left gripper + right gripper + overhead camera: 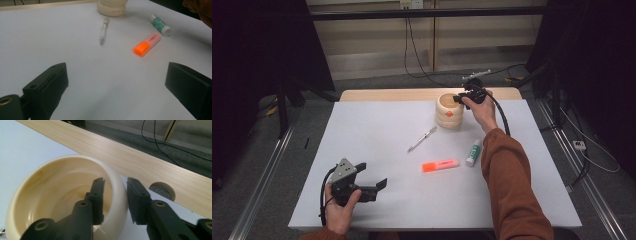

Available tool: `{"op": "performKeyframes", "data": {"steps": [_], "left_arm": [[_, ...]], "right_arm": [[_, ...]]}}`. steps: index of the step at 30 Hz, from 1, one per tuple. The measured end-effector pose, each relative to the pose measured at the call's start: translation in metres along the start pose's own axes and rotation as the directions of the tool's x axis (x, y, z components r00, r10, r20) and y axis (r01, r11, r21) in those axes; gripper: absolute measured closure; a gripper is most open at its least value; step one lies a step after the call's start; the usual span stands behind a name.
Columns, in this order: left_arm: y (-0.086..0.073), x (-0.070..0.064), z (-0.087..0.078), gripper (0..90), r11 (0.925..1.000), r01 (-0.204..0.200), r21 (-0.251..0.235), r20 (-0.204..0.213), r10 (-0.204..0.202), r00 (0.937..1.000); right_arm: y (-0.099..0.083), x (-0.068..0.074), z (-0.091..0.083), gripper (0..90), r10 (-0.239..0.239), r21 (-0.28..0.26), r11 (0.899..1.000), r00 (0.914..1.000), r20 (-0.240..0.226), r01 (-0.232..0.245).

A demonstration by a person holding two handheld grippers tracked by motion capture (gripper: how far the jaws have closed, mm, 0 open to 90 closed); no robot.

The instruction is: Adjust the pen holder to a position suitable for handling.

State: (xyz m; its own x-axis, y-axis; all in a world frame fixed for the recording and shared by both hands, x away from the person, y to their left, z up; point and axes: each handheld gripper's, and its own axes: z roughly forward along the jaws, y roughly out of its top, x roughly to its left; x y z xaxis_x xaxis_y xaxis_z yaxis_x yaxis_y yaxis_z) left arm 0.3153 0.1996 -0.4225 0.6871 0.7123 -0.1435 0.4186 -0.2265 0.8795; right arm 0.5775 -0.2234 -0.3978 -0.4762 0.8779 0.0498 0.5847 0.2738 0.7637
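From the high view, the right gripper (460, 98) pinches the rim of the cream pot (448, 112) at the far edge of the white table (362, 135); pen (422, 139), orange highlighter (440, 165) and glue stick (473, 152) lie nearer, nothing blocking. The left gripper (371, 177) sits near the front edge.

Left gripper view: jaws spread wide over bare table, highlighter (146, 44) ahead.

Right gripper view: one jaw inside the pot's wall (117, 192), one outside, with a wooden strip (140, 157) and grey carpet (150, 137) behind.

Item count on the surface (362, 130):

- Cream ribbed cup (449, 111): one.
- Clear pen (422, 139): one.
- Orange highlighter (440, 165): one.
- Glue stick (473, 152) with green label: one.

Total loose items: four, each of a different kind.

Handheld tools: two, namely the left claw (373, 176) and the right claw (460, 96).
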Motion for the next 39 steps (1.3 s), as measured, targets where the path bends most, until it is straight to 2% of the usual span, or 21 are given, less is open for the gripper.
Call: {"op": "performKeyframes", "data": {"steps": [4, 6, 8, 17, 28, 39], "left_arm": [[0.0, 0.0, 0.0, 4.5, 1.0, 0.001, 0.0, 0.003, -0.001, 1.0], [0.0, 0.0, 0.0, 4.5, 1.0, 0.002, -0.001, 0.003, -0.002, 1.0], [0.0, 0.0, 0.0, 4.5, 1.0, 0.0, -0.001, 0.003, 0.0, 1.0], [0.0, 0.0, 0.0, 4.5, 1.0, -0.003, 0.004, 0.001, 0.003, 1.0], [0.0, -0.001, 0.0, 4.5, 1.0, 0.0, 0.004, -0.001, 0.0, 1.0], [0.0, -0.001, 0.0, 4.5, 1.0, -0.002, 0.002, -0.001, 0.002, 1.0]], "right_arm": [[0.0, -0.001, 0.0, 71.3, 0.009, -0.001, 1.0, 1.0, -0.001, -0.009], [0.001, 0.0, 0.0, 73.0, 0.032, -0.013, 0.999, 0.9994, -0.016, -0.032], [0.001, 0.001, 0.0, 73.0, 0.028, -0.01, 1.0, 0.9996, -0.008, -0.028], [0.002, -0.002, -0.008, 72.7, 0.056, -0.018, 0.998, 0.9982, -0.022, -0.056], [0.008, 0.005, -0.034, 73.1, 0.009, -0.051, 0.999, 0.999, -0.044, -0.012], [0.003, 0.017, -0.054, 73.5, -0.014, -0.057, 0.998, 0.998, -0.062, 0.01]]}}
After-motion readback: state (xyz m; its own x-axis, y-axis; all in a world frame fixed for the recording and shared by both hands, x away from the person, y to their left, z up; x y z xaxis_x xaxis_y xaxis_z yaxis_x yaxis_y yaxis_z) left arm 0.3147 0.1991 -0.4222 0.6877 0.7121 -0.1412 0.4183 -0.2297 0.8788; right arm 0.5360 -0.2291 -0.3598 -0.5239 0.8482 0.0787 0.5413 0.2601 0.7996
